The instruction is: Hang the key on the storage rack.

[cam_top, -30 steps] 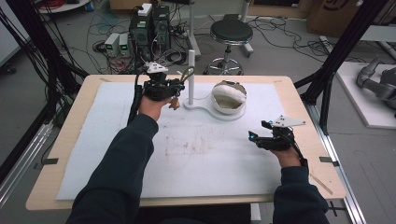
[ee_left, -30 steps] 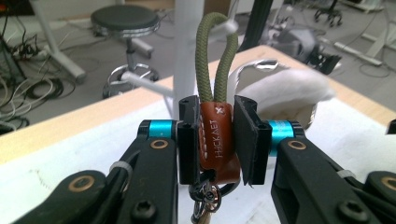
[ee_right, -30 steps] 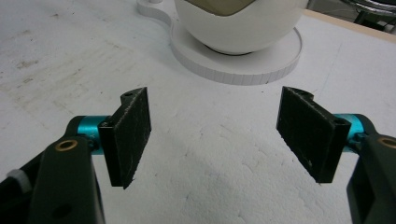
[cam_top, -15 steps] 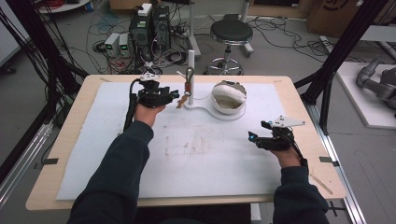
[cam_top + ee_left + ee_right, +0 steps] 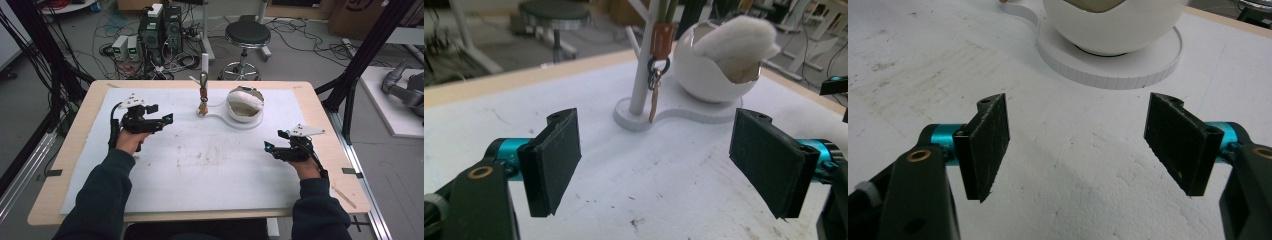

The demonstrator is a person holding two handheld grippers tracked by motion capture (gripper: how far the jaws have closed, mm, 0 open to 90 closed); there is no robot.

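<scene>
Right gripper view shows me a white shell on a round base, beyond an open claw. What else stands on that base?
Observer: At the far end of the base a white branched post rises, and what looks like a key ring with a brown strap hangs from it.
Operator: Is the other claw holding that?
Observer: No. The left claw is over the white mat to the left of the post, clear of the key ring. Its jaws have just been opening and nothing is between them.
</scene>
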